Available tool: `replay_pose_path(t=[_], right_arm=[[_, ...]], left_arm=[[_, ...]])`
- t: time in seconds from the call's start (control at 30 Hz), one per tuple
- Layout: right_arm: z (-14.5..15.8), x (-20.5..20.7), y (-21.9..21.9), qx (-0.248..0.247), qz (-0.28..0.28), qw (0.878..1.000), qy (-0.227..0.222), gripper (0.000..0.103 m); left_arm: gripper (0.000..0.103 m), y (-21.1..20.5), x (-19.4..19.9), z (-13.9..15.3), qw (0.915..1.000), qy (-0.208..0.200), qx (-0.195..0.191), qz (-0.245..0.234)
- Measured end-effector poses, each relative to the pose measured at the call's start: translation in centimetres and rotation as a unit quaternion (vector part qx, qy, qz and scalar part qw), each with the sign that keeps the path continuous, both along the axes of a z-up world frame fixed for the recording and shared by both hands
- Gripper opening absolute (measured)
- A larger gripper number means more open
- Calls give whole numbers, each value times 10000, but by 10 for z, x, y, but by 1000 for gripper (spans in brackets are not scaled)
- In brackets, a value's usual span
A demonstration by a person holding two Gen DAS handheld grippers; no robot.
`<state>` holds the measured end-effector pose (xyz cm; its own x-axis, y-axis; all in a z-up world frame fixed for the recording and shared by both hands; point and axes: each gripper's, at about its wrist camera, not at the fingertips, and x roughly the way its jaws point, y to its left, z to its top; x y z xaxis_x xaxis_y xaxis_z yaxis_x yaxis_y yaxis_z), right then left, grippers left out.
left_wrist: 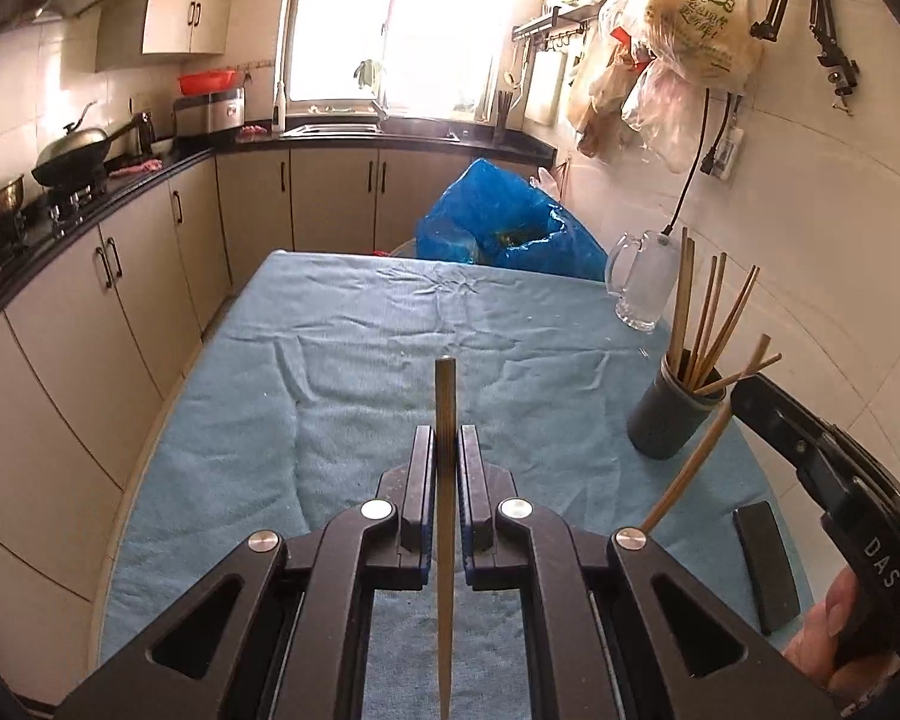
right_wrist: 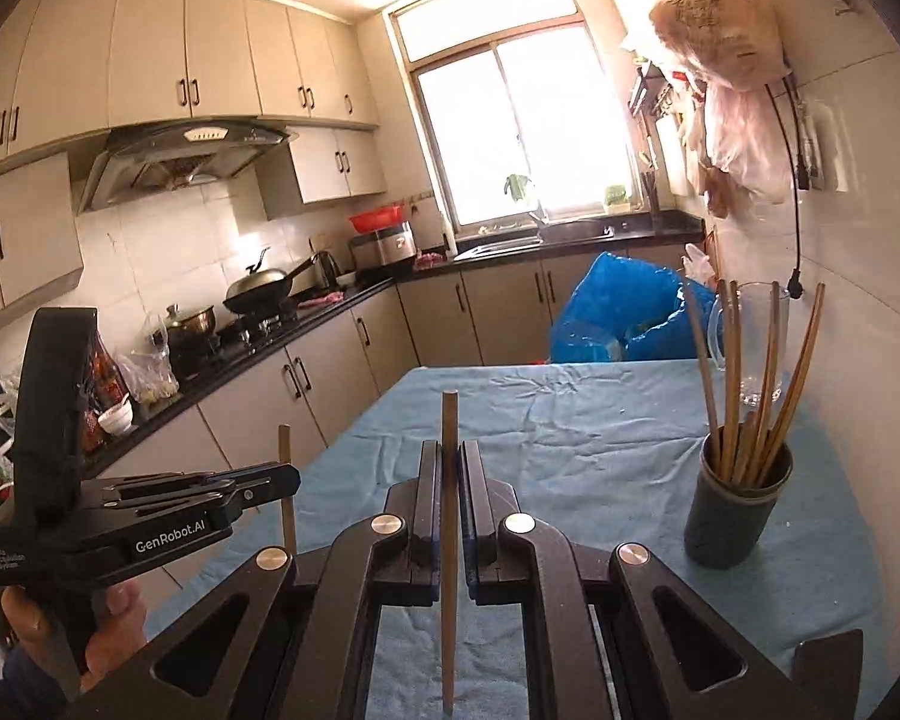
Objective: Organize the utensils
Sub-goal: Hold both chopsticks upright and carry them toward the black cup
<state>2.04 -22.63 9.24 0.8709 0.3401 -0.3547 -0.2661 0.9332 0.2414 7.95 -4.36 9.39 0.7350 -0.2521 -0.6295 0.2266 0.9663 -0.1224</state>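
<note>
In the left wrist view, the left gripper is clamped on one chopstick that stands upright between its fingers, above the blue-clothed surface. To the right of it stands one dark cup on the surface, holding about seven chopsticks that lean out at different angles. Behind the cup is one glass mug, and near the cup, toward the camera, lies one flat dark block. The right gripper reaches in just beside the cup's rim, pinching a second chopstick that slants down from it. In the right wrist view, the right gripper is closed on one upright chopstick, with the cup to its right on the surface, again with roughly seven sticks and the mug behind. Well to the left of the cup, the left gripper holds its own chopstick upright, off the surface's left edge.
</note>
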Motion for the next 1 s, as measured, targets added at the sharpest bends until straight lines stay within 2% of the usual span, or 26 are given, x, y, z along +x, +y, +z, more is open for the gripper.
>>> replay_pose_path(t=[0.27, 1.0], right_arm=[[11, -12, -18, 141, -104, 9997, -178, 6], [18, -22, -31, 198, -199, 9992, -273, 6]], left_arm=[[6, -6, 0, 4, 10000, -35, 40, 47], [6, -14, -2, 13, 9997, -171, 162, 17]])
